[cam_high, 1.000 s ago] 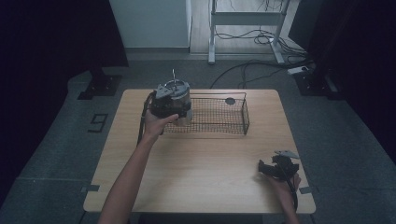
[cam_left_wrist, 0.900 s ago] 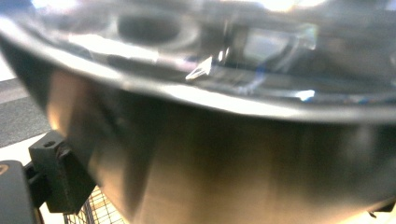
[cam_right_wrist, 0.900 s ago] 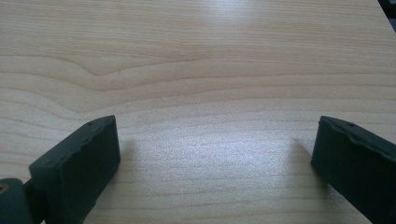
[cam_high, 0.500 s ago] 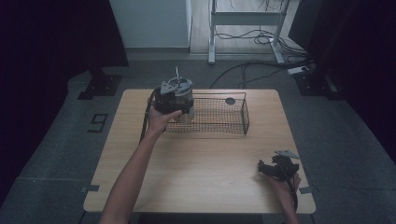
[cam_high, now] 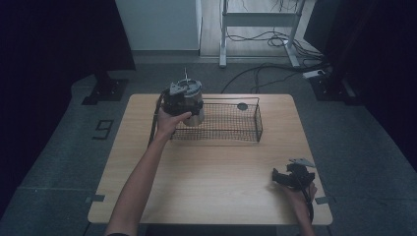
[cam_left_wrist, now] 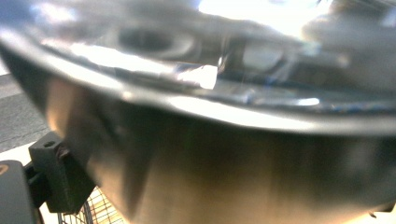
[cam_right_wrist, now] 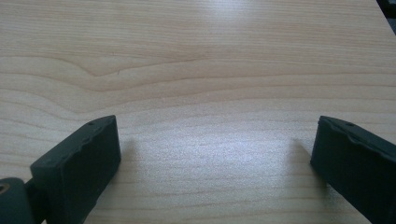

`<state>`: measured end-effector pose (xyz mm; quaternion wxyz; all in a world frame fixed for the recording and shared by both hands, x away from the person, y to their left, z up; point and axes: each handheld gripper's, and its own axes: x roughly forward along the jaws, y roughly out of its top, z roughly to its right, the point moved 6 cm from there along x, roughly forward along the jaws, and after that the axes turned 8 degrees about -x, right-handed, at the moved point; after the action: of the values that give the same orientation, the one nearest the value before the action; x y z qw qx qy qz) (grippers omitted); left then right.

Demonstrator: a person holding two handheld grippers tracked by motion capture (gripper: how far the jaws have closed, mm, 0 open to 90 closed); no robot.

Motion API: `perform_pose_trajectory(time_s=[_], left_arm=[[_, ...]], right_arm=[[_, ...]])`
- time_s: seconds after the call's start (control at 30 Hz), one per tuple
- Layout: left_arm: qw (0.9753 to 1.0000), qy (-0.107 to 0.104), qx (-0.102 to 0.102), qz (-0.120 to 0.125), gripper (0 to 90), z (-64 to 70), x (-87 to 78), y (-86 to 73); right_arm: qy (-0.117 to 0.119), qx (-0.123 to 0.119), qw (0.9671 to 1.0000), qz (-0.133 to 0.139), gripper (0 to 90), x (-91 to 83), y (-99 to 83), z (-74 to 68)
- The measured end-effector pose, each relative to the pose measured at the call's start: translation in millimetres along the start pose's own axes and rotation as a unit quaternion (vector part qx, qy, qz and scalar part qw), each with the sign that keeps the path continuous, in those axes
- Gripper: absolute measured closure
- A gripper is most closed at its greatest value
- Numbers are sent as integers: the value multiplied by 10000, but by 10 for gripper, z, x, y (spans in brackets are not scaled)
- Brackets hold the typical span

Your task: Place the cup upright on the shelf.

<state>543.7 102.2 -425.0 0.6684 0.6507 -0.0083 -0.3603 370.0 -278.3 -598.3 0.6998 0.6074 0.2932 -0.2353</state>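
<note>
Above the far left corner of the black wire mesh basket (cam_high: 223, 120), in the high view, the left gripper (cam_high: 183, 101) holds a shiny metal cup-shaped container (cam_high: 193, 96) with a thin rod standing up from it. Judging from this, the step is lowering the container into the basket; it should go down level, clear of the wire rim, and be let go only once it rests on the mesh floor. A small dark round disc (cam_high: 242, 106) lies at the basket's far side. The right gripper (cam_high: 290, 177) rests on the light wooden table (cam_high: 216, 172) at the near right.

Close up in the left gripper view, the container (cam_left_wrist: 224, 154) presses against one black jaw, so the jaws are clamped on it.

Along the right gripper view, the jaws stand wide apart over bare table (cam_right_wrist: 201, 70), holding nothing.
</note>
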Motion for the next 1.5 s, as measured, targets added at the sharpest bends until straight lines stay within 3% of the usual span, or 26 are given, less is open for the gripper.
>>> perform_pose_trajectory(time_s=[0.5, 0.97, 1.5], left_arm=[[9998, 166, -100, -86, 38, -121, 232, -100], [9995, 172, 13, -246, 37, -43, 375, -224], [9989, 252, -141, -379, 37, -77, 492, -391]], right_arm=[[-10, 19, 10000, 5, 16, 0, 1, 10], [-10, 18, 10000, 5, 17, 0, 0, 10], [-10, 17, 10000, 6, 17, 0, 0, 10]])
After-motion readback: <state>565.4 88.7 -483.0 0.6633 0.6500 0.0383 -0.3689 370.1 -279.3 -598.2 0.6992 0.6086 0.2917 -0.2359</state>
